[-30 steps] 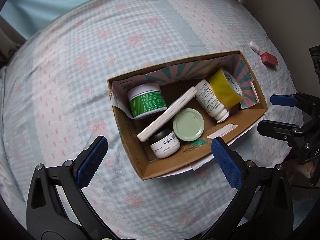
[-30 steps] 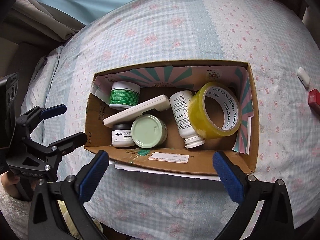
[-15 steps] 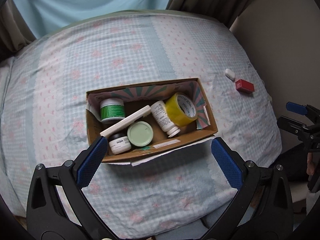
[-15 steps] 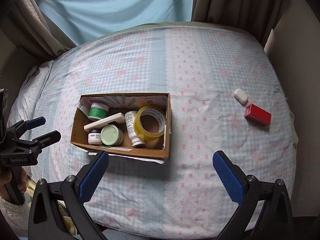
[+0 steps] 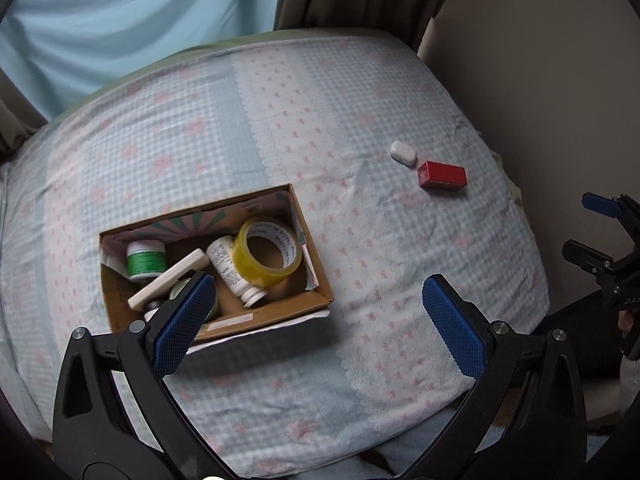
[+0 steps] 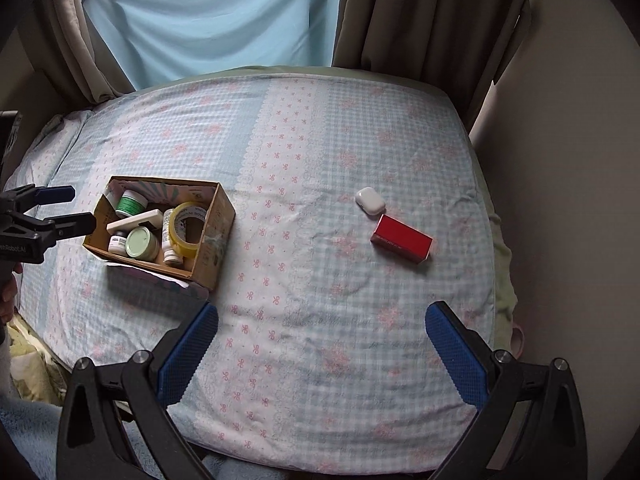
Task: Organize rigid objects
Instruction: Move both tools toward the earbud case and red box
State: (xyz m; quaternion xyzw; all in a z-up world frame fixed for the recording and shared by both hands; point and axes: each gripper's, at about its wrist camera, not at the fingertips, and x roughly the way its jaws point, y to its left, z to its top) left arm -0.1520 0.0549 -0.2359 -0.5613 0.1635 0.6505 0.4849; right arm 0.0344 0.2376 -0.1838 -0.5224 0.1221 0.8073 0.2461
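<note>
A cardboard box (image 5: pixel 312 248) (image 6: pixel 218 216) stands on the bed at the left. It holds a yellow tape roll (image 5: pixel 269 251) (image 6: pixel 187 225), a white bottle (image 5: pixel 232 270), a green jar (image 5: pixel 146 260), a white flat bar (image 5: pixel 168 280) and a pale green lid (image 6: pixel 140 242). A red box (image 5: pixel 442 175) (image 6: pixel 401 238) and a white earbud case (image 5: pixel 403 152) (image 6: pixel 370 200) lie on the bed at the right. My left gripper (image 5: pixel 318 324) is open and empty above the box's near side. My right gripper (image 6: pixel 322 354) is open and empty over the bed's near edge.
The bed (image 6: pixel 304 152) has a blue checked sheet with pink bows. Curtains (image 6: pixel 404 20) and a light blue drape (image 6: pixel 208 20) hang behind it. A beige wall (image 6: pixel 568 160) borders the right side. Each gripper shows in the other's view, the right gripper (image 5: pixel 600 240) and the left gripper (image 6: pixel 48 214).
Both grippers have pulled back and up from the box, so the whole bed shows. The red box and earbud case have come into full view. Both stay open.
</note>
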